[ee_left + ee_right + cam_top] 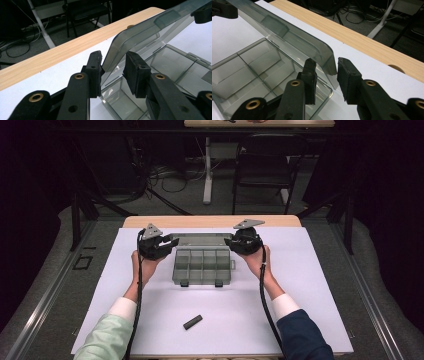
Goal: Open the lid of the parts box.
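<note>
Both tools sit at the far corners of the organizer box, one on each side. Left tool has its jaws part open with the lid corner standing between them; in the left gripper view the lid's edge lies against the left-hand pad, while a gap shows between the lid and the other pad, so I cannot tell whether it truly grips. Right tool matches it on the opposite corner: its jaws stand part open, the lid's rounded corner sits between them close to the right-hand pad, and I see a gap on the other side, so I cannot tell whether the lid is held there.

From my left tool, the lid rises tilted ahead and to the right, and the box's clear compartments lie just below and right of the jaws. From my right tool, the organizer box spreads out to the left and below, dividers visible through the grey plastic.

On the high view the organizer box rests on the white tabletop between the two tools, front latches towards me. A small dark bar lies on the tabletop well behind both tools, nearer to me, between my forearms.
</note>
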Available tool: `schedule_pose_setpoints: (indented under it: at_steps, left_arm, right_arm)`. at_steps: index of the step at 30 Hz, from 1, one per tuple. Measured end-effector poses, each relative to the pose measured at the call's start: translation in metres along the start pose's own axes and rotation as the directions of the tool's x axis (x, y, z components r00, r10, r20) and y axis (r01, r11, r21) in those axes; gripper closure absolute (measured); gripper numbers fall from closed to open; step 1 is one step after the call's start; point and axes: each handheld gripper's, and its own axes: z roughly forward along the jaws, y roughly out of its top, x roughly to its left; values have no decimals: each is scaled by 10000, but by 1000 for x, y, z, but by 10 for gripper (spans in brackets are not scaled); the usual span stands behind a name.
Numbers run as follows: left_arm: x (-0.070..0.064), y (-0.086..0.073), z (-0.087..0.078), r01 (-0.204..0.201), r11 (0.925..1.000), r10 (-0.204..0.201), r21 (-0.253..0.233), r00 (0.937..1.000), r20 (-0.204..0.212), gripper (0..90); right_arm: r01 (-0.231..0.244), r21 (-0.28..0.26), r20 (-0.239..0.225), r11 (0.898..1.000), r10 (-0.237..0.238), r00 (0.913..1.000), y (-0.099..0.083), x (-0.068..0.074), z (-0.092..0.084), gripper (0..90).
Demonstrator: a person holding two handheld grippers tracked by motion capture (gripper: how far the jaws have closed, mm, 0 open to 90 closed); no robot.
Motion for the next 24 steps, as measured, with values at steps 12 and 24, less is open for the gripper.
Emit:
schedule_pose_setpoints:
  at_steps: [12, 24]
  left_arm:
    - [6, -2, 9, 347, 9994, -347, 69, 9994, 53, 670]
    - [10, -9, 19, 669, 9975, -669, 228, 9978, -28, 688]
  right_arm:
    - [-451, 121, -43, 9989, 452, 9990, -3, -7, 9, 701]
    - [-795, 293, 39, 9964, 794, 9968, -4, -13, 19, 718]
